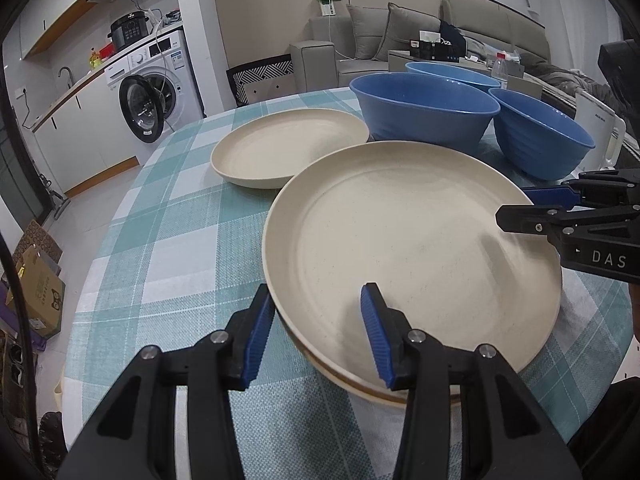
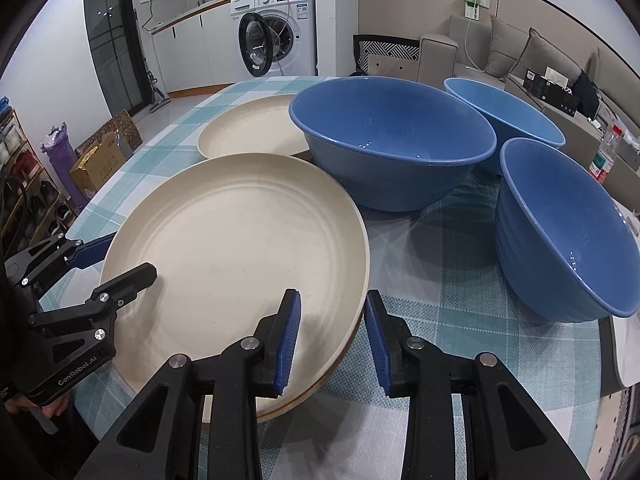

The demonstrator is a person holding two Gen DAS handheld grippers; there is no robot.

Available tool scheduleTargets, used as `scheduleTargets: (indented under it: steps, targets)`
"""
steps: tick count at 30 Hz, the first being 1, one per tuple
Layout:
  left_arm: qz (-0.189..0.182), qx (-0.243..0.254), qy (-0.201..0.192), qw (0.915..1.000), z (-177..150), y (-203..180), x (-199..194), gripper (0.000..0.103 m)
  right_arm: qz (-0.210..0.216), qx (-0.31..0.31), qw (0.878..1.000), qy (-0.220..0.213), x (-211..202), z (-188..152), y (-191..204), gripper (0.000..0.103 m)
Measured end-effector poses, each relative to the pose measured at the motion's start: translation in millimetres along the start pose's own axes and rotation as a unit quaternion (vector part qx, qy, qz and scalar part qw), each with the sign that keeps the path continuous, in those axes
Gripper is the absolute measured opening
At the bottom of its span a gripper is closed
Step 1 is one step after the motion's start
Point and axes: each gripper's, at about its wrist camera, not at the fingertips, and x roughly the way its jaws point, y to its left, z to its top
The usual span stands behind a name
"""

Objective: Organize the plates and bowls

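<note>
Both grippers straddle opposite rims of the round cream plastic top plate [image 1: 412,248], stacked on another: left gripper [image 1: 316,336] and right gripper [image 2: 332,340] partly open, pads clear. Likely releasing; next, the far cream plate [image 1: 288,146], beyond it three blue bowls [image 1: 424,110].

Checked tablecloth [image 1: 168,216] carries stacked cream plates [image 1: 412,240], another plate [image 1: 288,144], three blue bowls [image 1: 424,112]
</note>
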Motion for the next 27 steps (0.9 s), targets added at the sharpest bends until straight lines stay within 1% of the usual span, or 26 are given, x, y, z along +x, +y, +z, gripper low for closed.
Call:
scheduleTargets:
  steps: [4, 11, 17, 22, 25, 27]
  targets:
    - [0.003, 0.006, 0.002, 1.0000, 0.0, -1.2, 0.8, 0.045, -0.003, -0.003, 1.000, 0.004, 1.8, -1.0, 1.3, 0.034]
    - [0.007, 0.011, 0.011, 0.9999, -1.6, -3.1, 4.0, 0.048, 0.002, -0.012, 1.000, 0.000, 0.5, -1.9, 3.2, 0.039]
    - [0.009, 0.019, 0.015, 0.9997, -2.9, -5.3, 5.5, 0.051, 0.005, -0.012, 1.000, 0.002, 3.6, -2.7, 2.9, 0.040]
    - [0.010, 0.028, 0.017, 0.9994, -3.5, -8.0, 6.4, 0.055, 0.011, -0.013, 1.000, 0.004, 5.4, -2.2, 3.0, 0.047]
    - [0.007, 0.037, 0.018, 0.9991, -3.9, -9.2, 6.2, 0.059, 0.011, -0.012, 1.000, 0.004, 5.1, -2.0, 2.4, 0.051]
    - [0.005, 0.035, 0.019, 0.9992, -3.6, -8.6, 6.2, 0.060, 0.013, -0.011, 1.000, 0.002, 3.6, -2.0, 1.7, 0.060]
